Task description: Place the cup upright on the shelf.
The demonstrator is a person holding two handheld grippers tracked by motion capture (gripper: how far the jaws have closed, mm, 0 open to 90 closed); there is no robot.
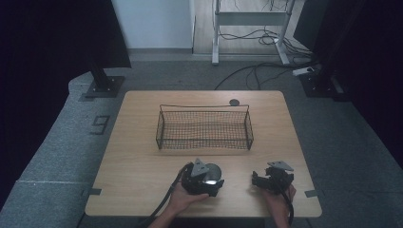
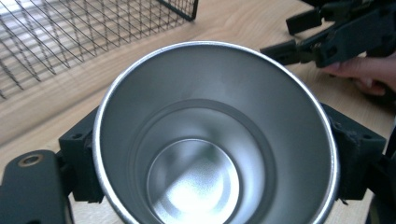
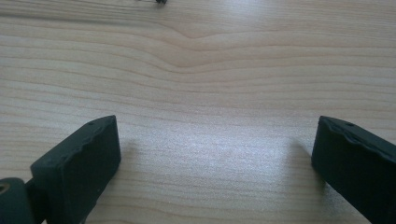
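A shiny steel cup stands mouth up between the jaws of my left gripper, which is shut on its sides; the cup is empty. From above, that cup and my left gripper sit near the table's front edge, just left of centre. To the right of them my right gripper is held low over the wood with its jaws pointing left. Its own view shows my right gripper wide open with only bare tabletop between the jaws. My right gripper also appears beyond the cup.
A black wire basket stands empty in the middle of the wooden table, just beyond the cup; its mesh is close by. A small dark disc lies at the far edge. Cables and stand feet lie on the floor behind.
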